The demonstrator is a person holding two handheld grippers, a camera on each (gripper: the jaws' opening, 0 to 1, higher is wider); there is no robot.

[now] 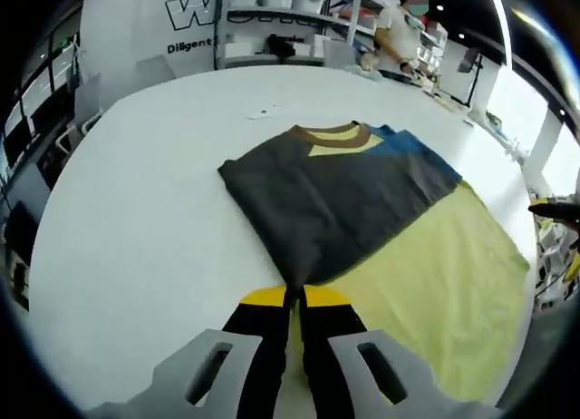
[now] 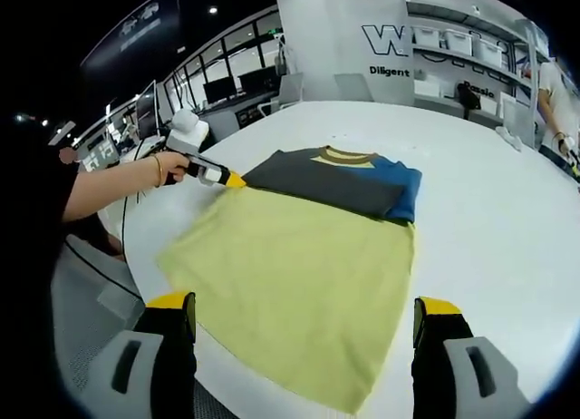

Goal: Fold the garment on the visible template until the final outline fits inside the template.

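My left gripper [image 1: 294, 297] is pinched shut on a corner of the dark grey shirt [image 1: 335, 197], whose folded panel lies across the upper part of the yellow-green template cloth [image 1: 444, 283] on the white table [image 1: 136, 210]. The brown collar [image 1: 337, 133] and a blue sleeve [image 1: 412, 147] lie at the far end. My right gripper [image 2: 304, 315] hangs with its jaws wide apart over the template's near edge, well short of the shirt, touching nothing.
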